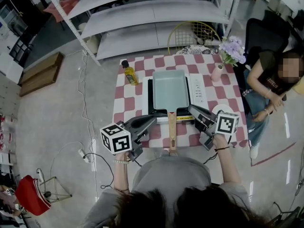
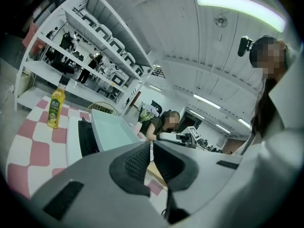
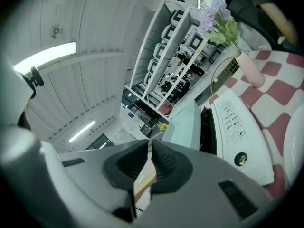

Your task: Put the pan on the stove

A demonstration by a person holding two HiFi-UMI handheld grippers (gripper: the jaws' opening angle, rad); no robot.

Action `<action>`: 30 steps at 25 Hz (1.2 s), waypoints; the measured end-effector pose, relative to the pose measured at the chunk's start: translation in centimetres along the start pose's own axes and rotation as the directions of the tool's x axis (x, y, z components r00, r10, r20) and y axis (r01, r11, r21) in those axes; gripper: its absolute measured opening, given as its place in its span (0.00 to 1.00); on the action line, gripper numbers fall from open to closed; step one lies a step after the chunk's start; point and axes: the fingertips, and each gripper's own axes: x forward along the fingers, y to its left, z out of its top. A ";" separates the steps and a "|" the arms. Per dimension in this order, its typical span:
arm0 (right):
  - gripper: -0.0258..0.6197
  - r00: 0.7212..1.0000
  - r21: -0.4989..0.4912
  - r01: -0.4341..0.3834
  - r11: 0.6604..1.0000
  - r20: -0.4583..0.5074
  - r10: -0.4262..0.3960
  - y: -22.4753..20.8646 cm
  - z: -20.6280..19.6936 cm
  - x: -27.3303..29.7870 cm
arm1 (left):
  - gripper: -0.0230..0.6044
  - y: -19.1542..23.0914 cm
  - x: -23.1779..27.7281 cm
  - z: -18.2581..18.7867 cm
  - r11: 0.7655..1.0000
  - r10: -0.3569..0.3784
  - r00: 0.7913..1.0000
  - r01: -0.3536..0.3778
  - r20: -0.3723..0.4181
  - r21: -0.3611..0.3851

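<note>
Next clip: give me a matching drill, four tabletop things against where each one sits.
Things:
1 pan
2 oil bottle
3 flower vase
4 white plate

Places:
A far right corner of the table
B on the stove
C far left edge of the table
D near right side, by the right gripper

Pairs: 1-B, 2-C, 3-A, 4-D

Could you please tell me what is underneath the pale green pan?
The pan sits on the stove, whose black top shows around its edges. The surface directly beneath the pan is covered.
</note>
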 end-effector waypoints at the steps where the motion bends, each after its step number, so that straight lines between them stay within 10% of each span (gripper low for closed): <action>1: 0.10 1.000 -0.039 0.011 0.999 0.004 -0.011 0.0 0.3 -0.1 | 0.10 0.0 -0.1 0.2 1.000 0.009 1.000 -0.009 0.003 0.021; 13: 0.08 0.995 -0.342 0.053 0.938 0.096 -0.021 2.9 3.1 -0.9 | 0.09 -0.1 -0.9 3.2 0.968 0.095 0.991 -0.115 0.097 0.224; 30: 0.08 0.985 -0.433 0.112 0.894 0.166 -0.043 2.6 3.5 -1.7 | 0.09 0.6 -2.2 3.0 0.925 0.207 0.969 -0.238 0.132 0.295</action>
